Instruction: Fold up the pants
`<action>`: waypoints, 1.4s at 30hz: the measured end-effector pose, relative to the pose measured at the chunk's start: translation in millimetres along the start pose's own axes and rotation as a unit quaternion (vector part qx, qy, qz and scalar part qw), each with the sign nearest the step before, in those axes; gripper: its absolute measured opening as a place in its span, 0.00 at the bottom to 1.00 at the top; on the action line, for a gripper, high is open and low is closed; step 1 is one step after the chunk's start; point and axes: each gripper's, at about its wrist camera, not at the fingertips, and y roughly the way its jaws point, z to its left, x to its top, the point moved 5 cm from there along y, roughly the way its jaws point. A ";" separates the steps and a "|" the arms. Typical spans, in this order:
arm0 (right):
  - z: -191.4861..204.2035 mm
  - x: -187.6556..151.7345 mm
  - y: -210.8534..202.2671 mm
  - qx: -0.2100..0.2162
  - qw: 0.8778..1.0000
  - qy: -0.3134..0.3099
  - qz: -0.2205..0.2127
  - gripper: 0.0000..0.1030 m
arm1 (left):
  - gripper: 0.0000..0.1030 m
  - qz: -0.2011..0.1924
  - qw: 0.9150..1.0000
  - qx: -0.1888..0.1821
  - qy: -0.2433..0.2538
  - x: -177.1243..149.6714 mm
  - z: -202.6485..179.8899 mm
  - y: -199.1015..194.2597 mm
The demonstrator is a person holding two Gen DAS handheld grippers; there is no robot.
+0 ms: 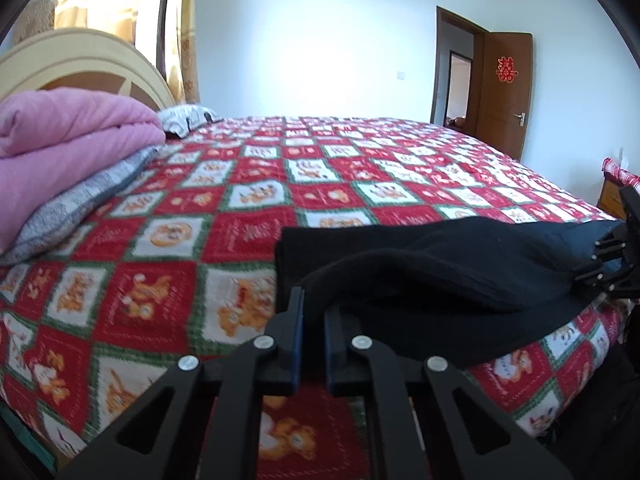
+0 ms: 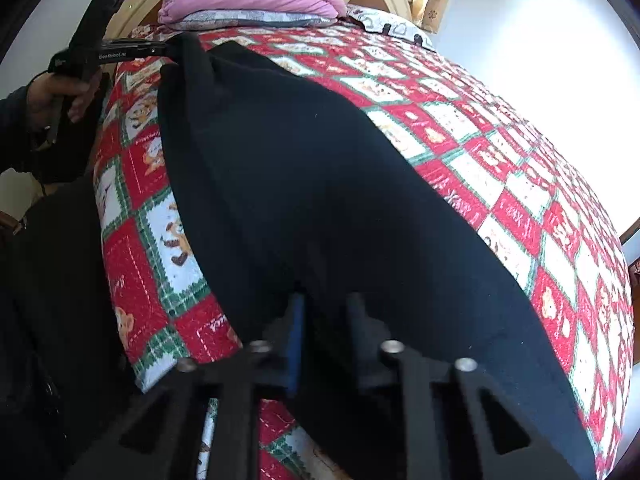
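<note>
Black pants (image 1: 432, 264) lie along the near edge of the bed, on a red, white and green patterned bedspread (image 1: 248, 184). My left gripper (image 1: 314, 300) is shut on one end of the pants and lifts the cloth a little. My right gripper (image 2: 326, 304) is shut on the other end of the pants (image 2: 320, 184). The right gripper also shows in the left wrist view (image 1: 600, 270) at the far right, clamped on the cloth. The left gripper shows in the right wrist view (image 2: 160, 49) at the top left, held by a hand.
A folded pink blanket (image 1: 68, 136) lies on a grey pillow (image 1: 80, 196) by the headboard (image 1: 80, 56). A second pillow (image 1: 188, 118) lies behind it. An open brown door (image 1: 504, 88) is at the far right. The bed's near edge (image 2: 132, 280) drops off beside me.
</note>
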 end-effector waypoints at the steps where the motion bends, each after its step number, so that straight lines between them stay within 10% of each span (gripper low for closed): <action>1: 0.9 0.7 -2.3 0.009 1.000 0.002 -0.002 0.06 | 0.08 -0.008 1.000 -0.005 -0.001 3.4 3.1 -0.9; 19: 36.5 -21.9 -18.4 0.083 0.996 -0.022 0.024 0.00 | 0.10 -0.010 0.993 0.003 0.119 -38.9 11.6 5.9; 28: 24.2 -5.0 -29.5 0.058 0.998 0.011 -0.018 0.02 | 0.39 0.003 0.991 0.023 0.130 -54.8 22.1 -17.7; 36: 5.7 9.1 -16.7 0.000 0.998 0.052 -0.030 0.35 | 0.59 -0.049 0.997 0.010 0.058 -13.7 13.7 -36.4; 42: 18.4 -0.3 -2.0 0.007 0.999 0.050 0.007 0.35 | 0.61 -0.040 0.998 -0.045 0.028 18.7 -33.8 -12.9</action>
